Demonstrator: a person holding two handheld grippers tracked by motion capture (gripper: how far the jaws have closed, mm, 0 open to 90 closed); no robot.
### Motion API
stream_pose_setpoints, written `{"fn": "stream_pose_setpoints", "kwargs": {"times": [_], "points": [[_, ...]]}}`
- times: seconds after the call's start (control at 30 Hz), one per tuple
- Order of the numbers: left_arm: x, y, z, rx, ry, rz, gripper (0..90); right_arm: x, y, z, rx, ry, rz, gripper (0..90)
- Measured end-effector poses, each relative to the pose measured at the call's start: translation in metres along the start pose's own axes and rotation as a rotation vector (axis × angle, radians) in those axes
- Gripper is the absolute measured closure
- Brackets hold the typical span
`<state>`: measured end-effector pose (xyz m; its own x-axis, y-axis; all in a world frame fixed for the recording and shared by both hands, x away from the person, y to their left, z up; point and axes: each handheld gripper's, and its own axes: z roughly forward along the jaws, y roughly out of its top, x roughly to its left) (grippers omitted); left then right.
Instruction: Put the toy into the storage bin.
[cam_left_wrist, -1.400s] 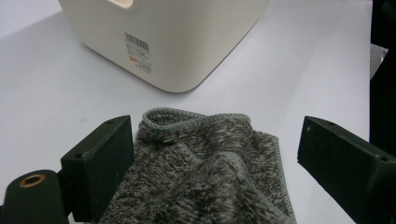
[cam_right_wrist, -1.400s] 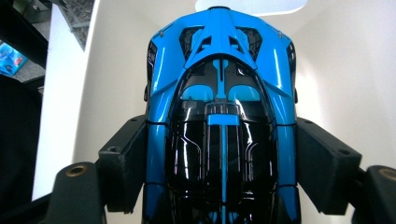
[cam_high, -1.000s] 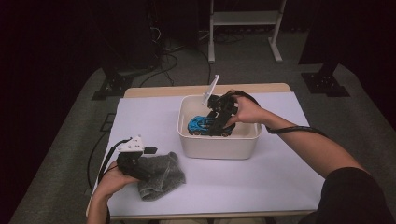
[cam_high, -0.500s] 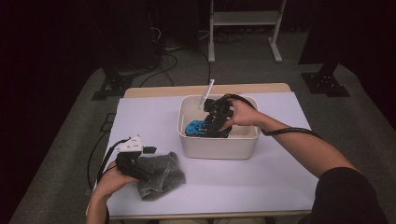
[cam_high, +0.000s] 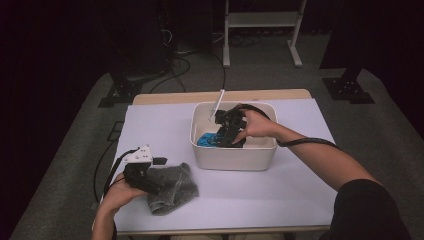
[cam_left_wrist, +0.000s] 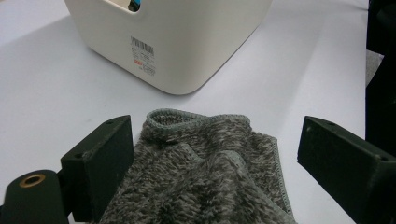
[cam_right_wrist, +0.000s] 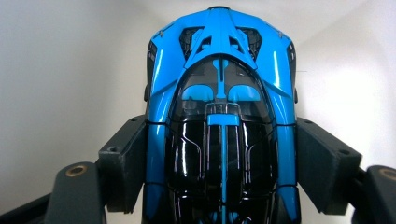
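Inside the white bin (cam_high: 235, 155) near the desk's far edge, the right claw (cam_right_wrist: 222, 158) pinches the blue toy car (cam_right_wrist: 222, 93) across its width, the car's long axis running straight away from the claw.

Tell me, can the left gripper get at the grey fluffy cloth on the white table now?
Probably yes: the left gripper has open jaws either side of the grey fluffy cloth, and nothing lies between.

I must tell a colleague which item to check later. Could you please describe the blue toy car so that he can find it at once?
On the white table stands a cream plastic bin; look inside it. There, between the jaws of the right gripper, sits a glossy blue and black toy sports car. Its shiny bright blue body sets it apart from the fuzzy grey cloth lying outside the bin.
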<state>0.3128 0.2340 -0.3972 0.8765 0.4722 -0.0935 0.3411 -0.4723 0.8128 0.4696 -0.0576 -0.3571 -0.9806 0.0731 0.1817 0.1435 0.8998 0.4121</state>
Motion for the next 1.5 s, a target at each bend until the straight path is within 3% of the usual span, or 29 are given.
{"fn": "stream_pose_setpoints", "kwargs": {"times": [0.67, 1.13, 1.2, 1.5], "points": [[0.000, -0.001, -0.002, -0.001, 0.002, -0.004, 9.9, -0.005, 0.000, 0.014, 0.052, 0.016, 0.019, 25.1], [0.000, -0.001, -0.003, -0.002, -0.002, 0.000, 9.9, -0.003, 0.001, 0.017, 0.063, -0.003, -0.005, 24.9], [0.000, -0.001, -0.003, -0.002, -0.002, 0.001, 9.9, -0.003, 0.002, 0.017, 0.064, 0.011, -0.004, 25.8], [-0.002, -0.001, -0.003, -0.002, -0.007, 0.006, 9.9, 0.002, 0.003, 0.027, 0.155, -0.014, -0.042, 25.1]]}}
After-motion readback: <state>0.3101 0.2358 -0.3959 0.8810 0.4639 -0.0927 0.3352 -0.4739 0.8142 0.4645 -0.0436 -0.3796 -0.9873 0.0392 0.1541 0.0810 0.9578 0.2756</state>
